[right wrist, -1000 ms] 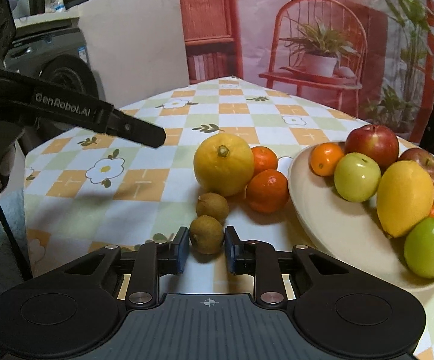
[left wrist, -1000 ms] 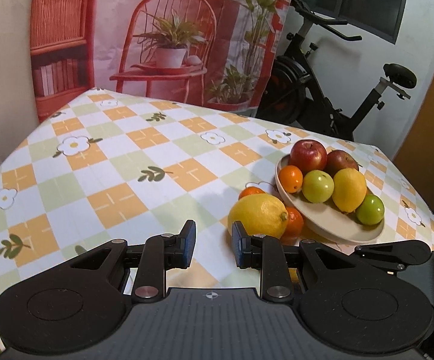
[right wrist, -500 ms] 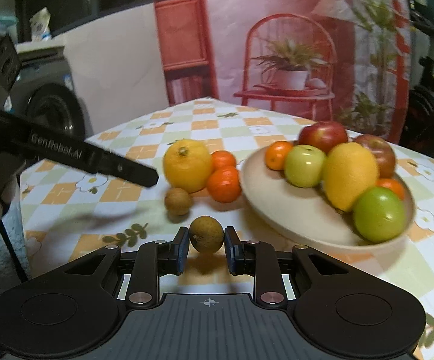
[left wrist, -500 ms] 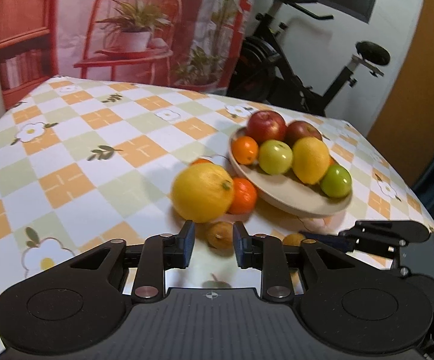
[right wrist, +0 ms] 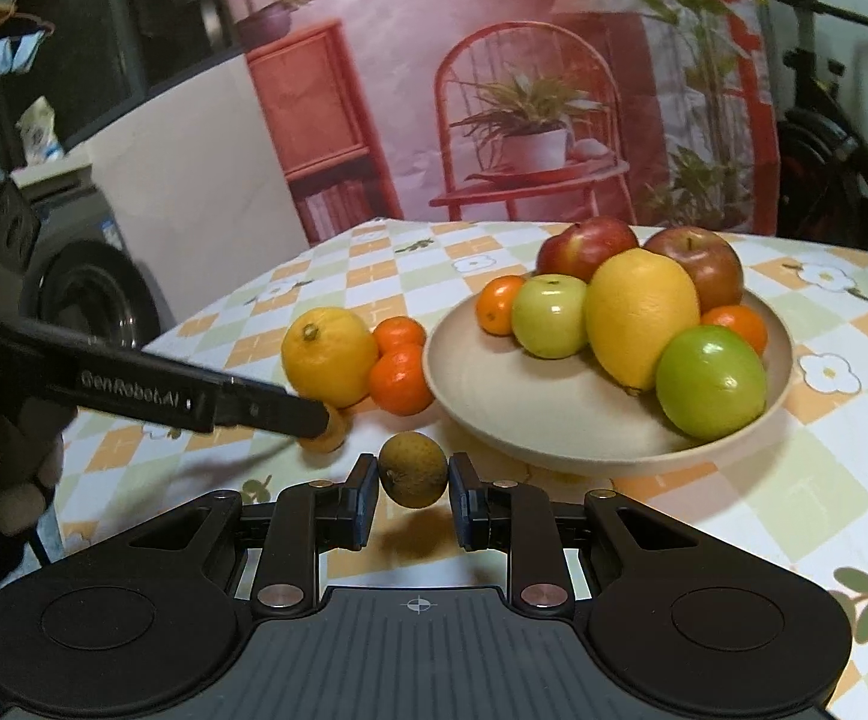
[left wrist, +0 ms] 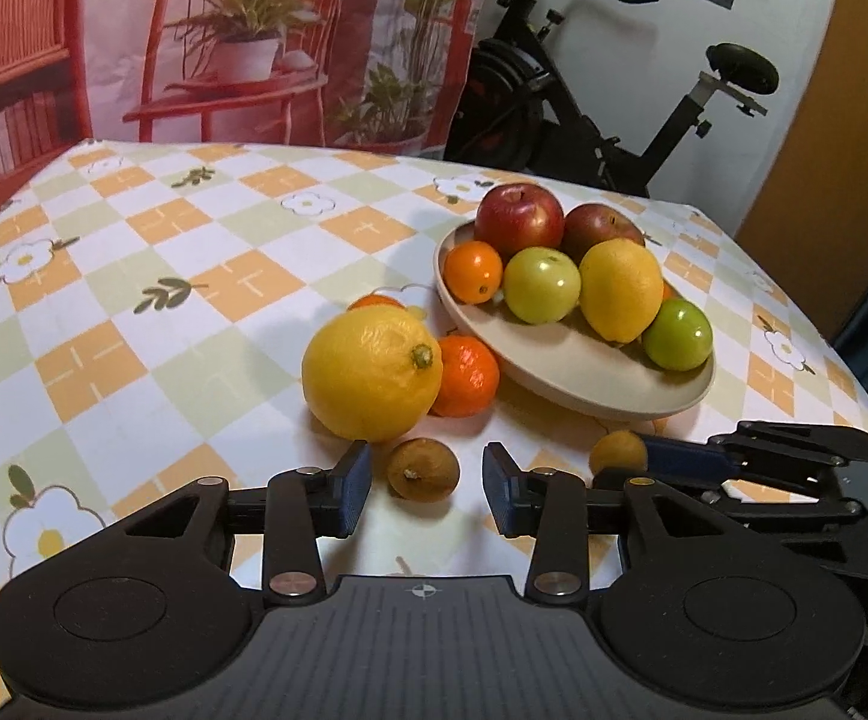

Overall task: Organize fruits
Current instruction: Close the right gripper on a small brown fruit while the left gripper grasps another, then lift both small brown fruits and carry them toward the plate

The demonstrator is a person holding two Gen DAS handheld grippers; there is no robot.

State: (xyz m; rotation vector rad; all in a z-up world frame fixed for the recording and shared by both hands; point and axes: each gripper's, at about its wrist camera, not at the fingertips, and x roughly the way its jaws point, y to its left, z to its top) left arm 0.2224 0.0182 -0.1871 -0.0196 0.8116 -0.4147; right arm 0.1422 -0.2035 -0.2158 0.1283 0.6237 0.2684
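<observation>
Longan lies at 12 o'clock between opening left gripper pads (untouched); right gripper clamps another longan.

A beige plate on the surface held two red apples, two green apples, a lemon and oranges. Beside it lay a large yellow citrus touching two oranges. One small brown fruit rested on the surface; another was held, raised above it.
</observation>
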